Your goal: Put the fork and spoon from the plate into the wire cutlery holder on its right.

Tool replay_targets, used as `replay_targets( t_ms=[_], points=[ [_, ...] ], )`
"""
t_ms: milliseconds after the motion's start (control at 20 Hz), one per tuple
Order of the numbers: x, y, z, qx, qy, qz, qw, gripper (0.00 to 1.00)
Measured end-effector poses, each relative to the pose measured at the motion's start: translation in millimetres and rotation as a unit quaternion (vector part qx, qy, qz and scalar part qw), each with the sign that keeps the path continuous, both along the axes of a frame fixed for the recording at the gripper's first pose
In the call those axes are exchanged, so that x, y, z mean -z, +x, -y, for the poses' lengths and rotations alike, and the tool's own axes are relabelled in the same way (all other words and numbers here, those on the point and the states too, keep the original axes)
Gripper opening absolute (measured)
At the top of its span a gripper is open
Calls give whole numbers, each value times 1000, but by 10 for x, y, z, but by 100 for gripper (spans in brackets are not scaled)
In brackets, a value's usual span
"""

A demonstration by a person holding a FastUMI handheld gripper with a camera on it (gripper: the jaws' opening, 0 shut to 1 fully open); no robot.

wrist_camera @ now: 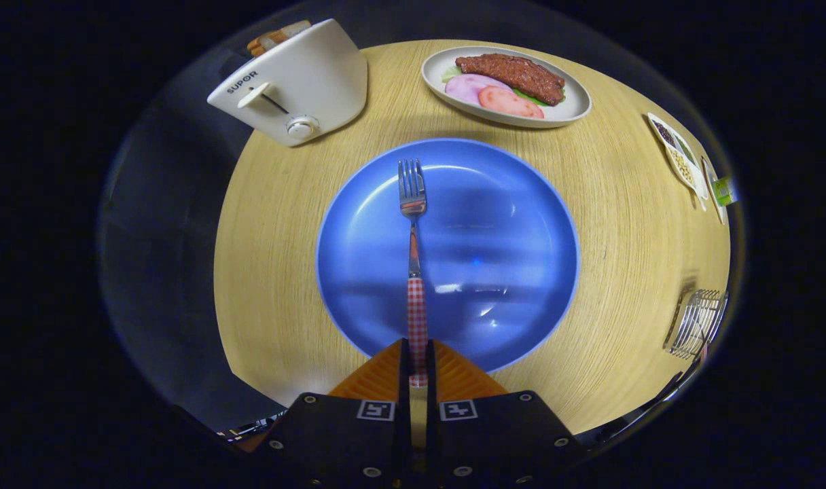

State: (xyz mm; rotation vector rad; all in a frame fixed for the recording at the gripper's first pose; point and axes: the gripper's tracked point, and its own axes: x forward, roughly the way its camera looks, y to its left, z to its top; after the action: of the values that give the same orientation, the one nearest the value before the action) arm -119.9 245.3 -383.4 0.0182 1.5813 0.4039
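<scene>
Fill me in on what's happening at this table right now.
The hand-held gripper is shut on the red-checked handle of a steel fork, whose tines point out over the round blue plate. The wire cutlery holder stands apart on the wooden table, to the plate's right. A white toaster and an oval dish of meat sit beyond the plate.

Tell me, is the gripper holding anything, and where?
Yes, the fork. The gripper has its fingers shut on the end of the checked handle, above the blue plate.
</scene>
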Motion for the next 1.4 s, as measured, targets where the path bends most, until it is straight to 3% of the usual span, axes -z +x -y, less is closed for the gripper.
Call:
replay_targets(
  t_ms=[400,750,1050,1400],
  points=[
    [-695,142,1292,52,-11,59,997,9],
    [-892,-32,2574,104,-61,80,989,9],
    [-839,-348,3314,121,-92,45,987,9],
    [-708,-535,3662,94,-102,0,990,9]
  ],
)
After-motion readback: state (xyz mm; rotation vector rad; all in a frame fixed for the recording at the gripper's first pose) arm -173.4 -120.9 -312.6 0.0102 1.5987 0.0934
